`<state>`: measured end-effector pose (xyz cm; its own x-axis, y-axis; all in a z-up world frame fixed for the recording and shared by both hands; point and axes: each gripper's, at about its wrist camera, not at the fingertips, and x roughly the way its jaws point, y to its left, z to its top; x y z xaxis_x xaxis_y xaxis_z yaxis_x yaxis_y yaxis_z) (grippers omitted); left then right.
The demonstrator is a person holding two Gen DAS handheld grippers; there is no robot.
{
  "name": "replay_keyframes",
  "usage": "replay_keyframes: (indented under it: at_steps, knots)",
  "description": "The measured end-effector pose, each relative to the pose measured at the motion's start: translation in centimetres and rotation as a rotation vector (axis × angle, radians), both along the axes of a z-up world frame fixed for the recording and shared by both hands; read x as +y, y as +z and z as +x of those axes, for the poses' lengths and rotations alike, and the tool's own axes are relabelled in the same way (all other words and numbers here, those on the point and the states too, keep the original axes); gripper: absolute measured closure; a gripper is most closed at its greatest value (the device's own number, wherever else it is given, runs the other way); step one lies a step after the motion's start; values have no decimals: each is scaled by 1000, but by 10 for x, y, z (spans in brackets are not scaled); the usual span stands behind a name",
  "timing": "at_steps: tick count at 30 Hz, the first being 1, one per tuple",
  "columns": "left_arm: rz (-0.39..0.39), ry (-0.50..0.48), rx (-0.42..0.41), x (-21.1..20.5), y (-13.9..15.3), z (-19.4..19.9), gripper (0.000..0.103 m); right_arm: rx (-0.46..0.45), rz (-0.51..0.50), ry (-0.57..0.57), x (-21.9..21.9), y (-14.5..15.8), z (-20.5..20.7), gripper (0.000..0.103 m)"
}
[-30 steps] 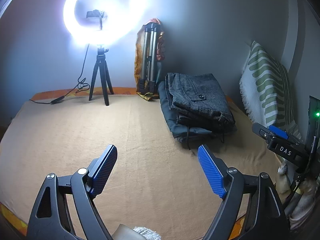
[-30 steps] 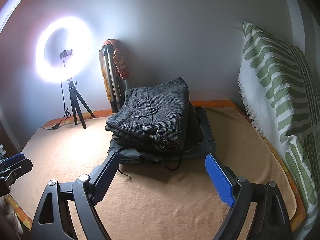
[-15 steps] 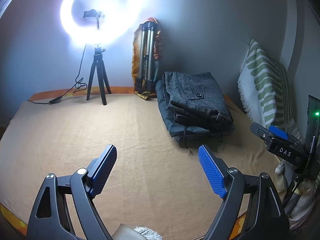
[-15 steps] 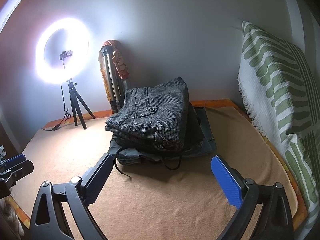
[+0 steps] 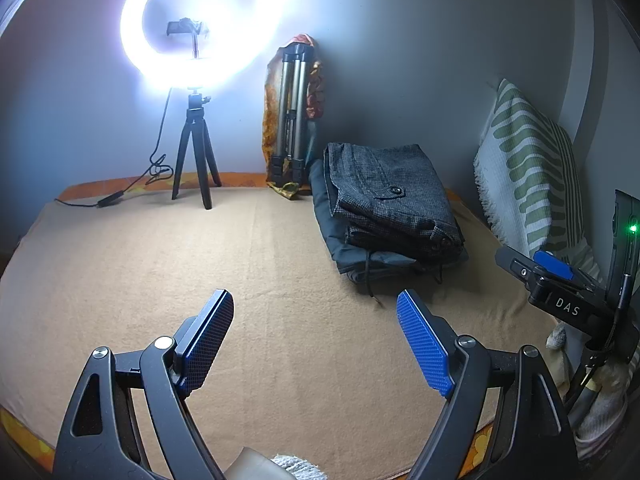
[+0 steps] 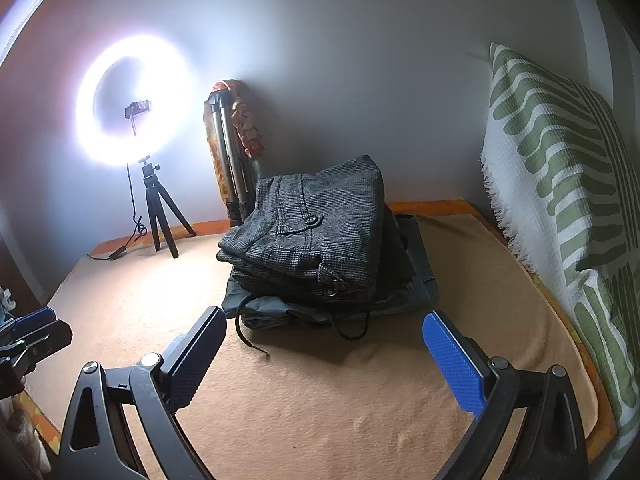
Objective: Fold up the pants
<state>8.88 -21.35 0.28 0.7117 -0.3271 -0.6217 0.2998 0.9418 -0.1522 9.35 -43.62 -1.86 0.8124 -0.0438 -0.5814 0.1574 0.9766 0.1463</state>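
Observation:
Dark grey checked pants (image 5: pixel 392 204) lie folded on top of a folded dark blue-grey garment (image 5: pixel 332 236) at the back right of the tan bed cover (image 5: pixel 248 280). In the right wrist view the same pants (image 6: pixel 316 232) and the garment (image 6: pixel 264 312) under them lie just ahead, with a loose drawstring (image 6: pixel 250 340) trailing out. My left gripper (image 5: pixel 316 320) is open and empty above bare cover, left of and nearer than the stack. My right gripper (image 6: pixel 324 340) is open and empty, just in front of the stack. It also shows at the right edge of the left wrist view (image 5: pixel 552 276).
A lit ring light (image 5: pixel 196 28) on a small tripod (image 5: pixel 196 160) stands at the back left, its cable (image 5: pixel 116 196) on the cover. A folded tripod (image 5: pixel 294 112) leans on the wall. A green-striped pillow (image 6: pixel 560 200) stands along the right side.
My right gripper has opened a little wider and dropped slightly lower in front of the stack. My left gripper has shifted slightly; the stack has not moved.

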Motion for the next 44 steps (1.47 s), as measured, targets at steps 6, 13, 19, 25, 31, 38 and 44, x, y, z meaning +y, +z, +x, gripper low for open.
replay_keyframes:
  at_steps: [6, 13, 19, 25, 31, 38, 44]
  knots:
    - [3, 1, -6, -2, 1, -2, 19, 0, 1, 0, 0, 0, 0, 3]
    - [4, -1, -4, -2, 1, -2, 19, 0, 4, 0, 0, 0, 0, 3]
    - [-1, 3, 4, -2, 0, -1, 19, 1, 4, -1, 0, 0, 0, 3]
    - [0, 16, 7, 0, -1, -2, 19, 2, 0, 2, 1, -1, 0, 3]
    - [10, 19, 3, 2, -2, -2, 19, 5, -2, 8, 4, -2, 0, 2]
    - [11, 26, 4, 6, -1, -2, 19, 5, 0, 9, 5, -2, 1, 2]
    - [15, 37, 6, 11, 0, -2, 19, 14, 3, 14, 7, -5, 4, 2]
